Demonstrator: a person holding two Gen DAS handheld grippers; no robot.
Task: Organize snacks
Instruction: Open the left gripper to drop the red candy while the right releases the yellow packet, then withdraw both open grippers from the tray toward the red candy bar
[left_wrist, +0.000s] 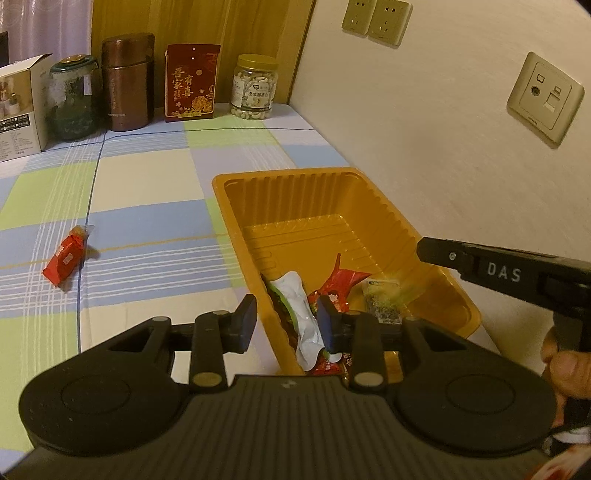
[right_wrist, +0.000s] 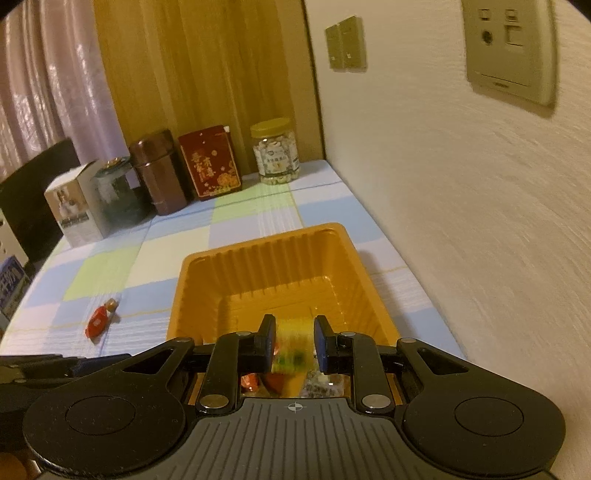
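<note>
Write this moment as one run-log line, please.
left gripper open over tray; right gripper shut over tray; red snack on cloth

Surface: table (left_wrist: 155, 192) under a checked blue, green and white cloth.
Below the left claw (left_wrist: 286, 325): orange tray (left_wrist: 332, 177).
Left of the claw: red wrapped snack (left_wrist: 66, 258).
Far edge: white carton (left_wrist: 22, 107), glass jar (left_wrist: 75, 98), brown canister (left_wrist: 127, 81), red box (left_wrist: 191, 83), nut jar (left_wrist: 255, 86).
</note>
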